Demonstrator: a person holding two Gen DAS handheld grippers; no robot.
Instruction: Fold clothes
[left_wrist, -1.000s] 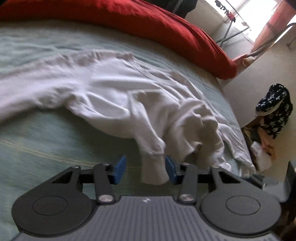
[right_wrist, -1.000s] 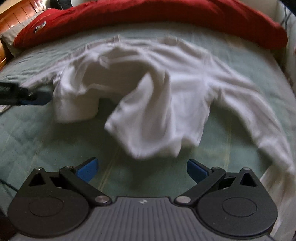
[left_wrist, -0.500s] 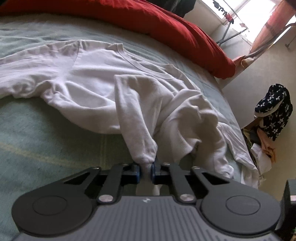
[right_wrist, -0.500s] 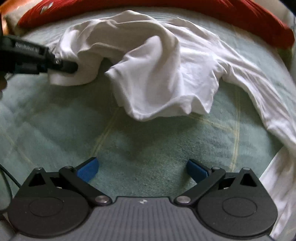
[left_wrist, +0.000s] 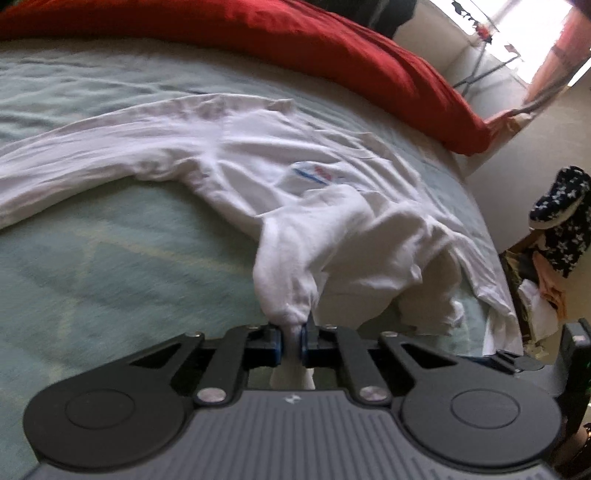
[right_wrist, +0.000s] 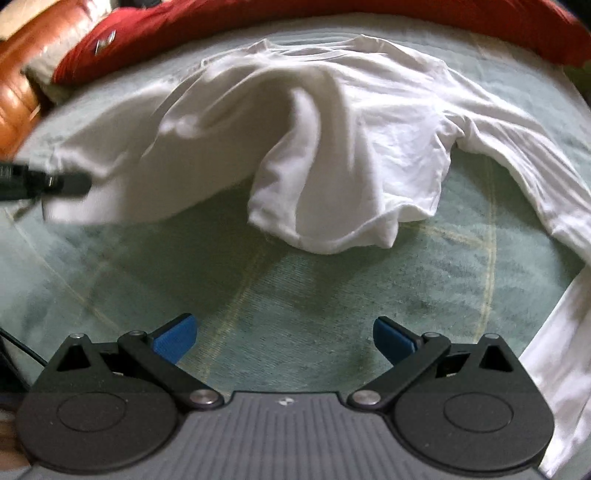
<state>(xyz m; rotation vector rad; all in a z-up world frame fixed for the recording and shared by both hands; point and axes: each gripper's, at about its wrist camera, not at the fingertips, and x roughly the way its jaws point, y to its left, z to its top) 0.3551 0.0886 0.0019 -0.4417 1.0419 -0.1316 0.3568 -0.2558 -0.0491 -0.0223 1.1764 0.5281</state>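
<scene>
A white long-sleeved shirt (left_wrist: 236, 147) lies crumpled on a pale green bedspread (left_wrist: 92, 258). My left gripper (left_wrist: 290, 341) is shut on the shirt's bunched sleeve cuff (left_wrist: 291, 314), lifting that fabric off the bed. In the right wrist view the same shirt (right_wrist: 351, 122) spreads across the bed, its hem (right_wrist: 332, 236) drooping toward me. My right gripper (right_wrist: 284, 338) hangs open over bare bedspread (right_wrist: 295, 295), nothing between its blue fingers. The left gripper (right_wrist: 79, 183) shows at that view's left edge, pulling fabric sideways.
A red duvet (left_wrist: 295, 40) is heaped along the far side of the bed. A brown wooden headboard (right_wrist: 22, 74) stands at the upper left. Beyond the bed's right edge, a dark star-patterned garment (left_wrist: 561, 214) and other clothes are piled on the floor.
My left gripper closed on the sleeve cuff and pulled it up and back, stretching the shirt. The right gripper stayed open and drifted a little over the bedspread.
</scene>
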